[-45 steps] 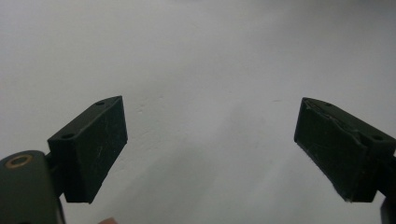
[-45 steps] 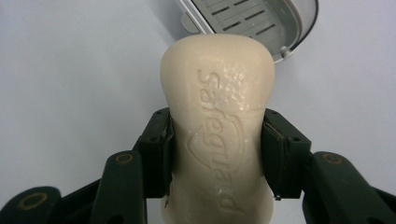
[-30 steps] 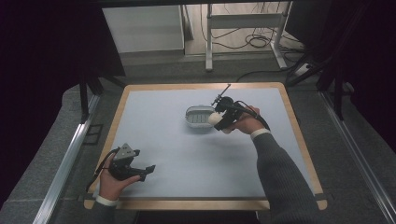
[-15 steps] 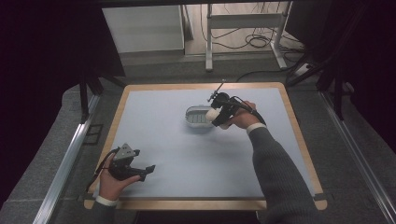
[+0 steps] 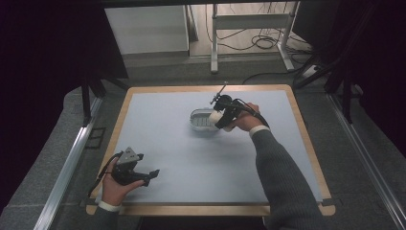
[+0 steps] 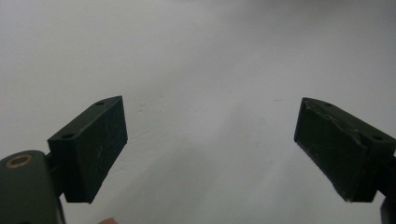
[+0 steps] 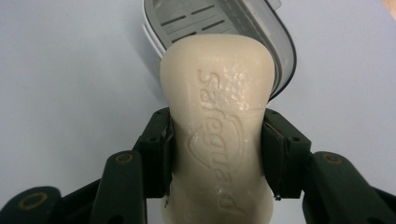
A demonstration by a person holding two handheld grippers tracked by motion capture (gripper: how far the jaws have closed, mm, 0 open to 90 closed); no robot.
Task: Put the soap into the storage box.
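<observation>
two grippers at a pale blue table mat (image 5: 182,158), one busy and one idle; right gripper (image 7: 217,154) clamped on a cream soap bar (image 7: 217,126), black pads pinching its narrow waist from both sides, embossed lettering facing the camera; bar held just above and at the near edge of a grey soap dish (image 7: 275,32), slotted floor visible past the bar's far end; seen from the high view, right gripper (image 5: 221,116) poised over the right end of the soap dish (image 5: 201,120) near the middle of the mat, a grey-sleeved forearm reaching in from below; whether the bar already touches the dish, impossible to tell; left gripper (image 5: 146,175) parked low at the near left corner, well apart from the dish, jaws spread wide with nothing but bare mat between them, as confirmed in the left gripper view (image 6: 210,163); step in hand, by the look of it: setting the soap into its dish; next move likely calling for a short carry forward to centre the bar over the slotted floor, a gentle lowering until it rests flat, then a release wide enough to clear the bar's broad shoulders; slick wet patches on the soap suggesting care against slipping or sticking to a pad on release
</observation>
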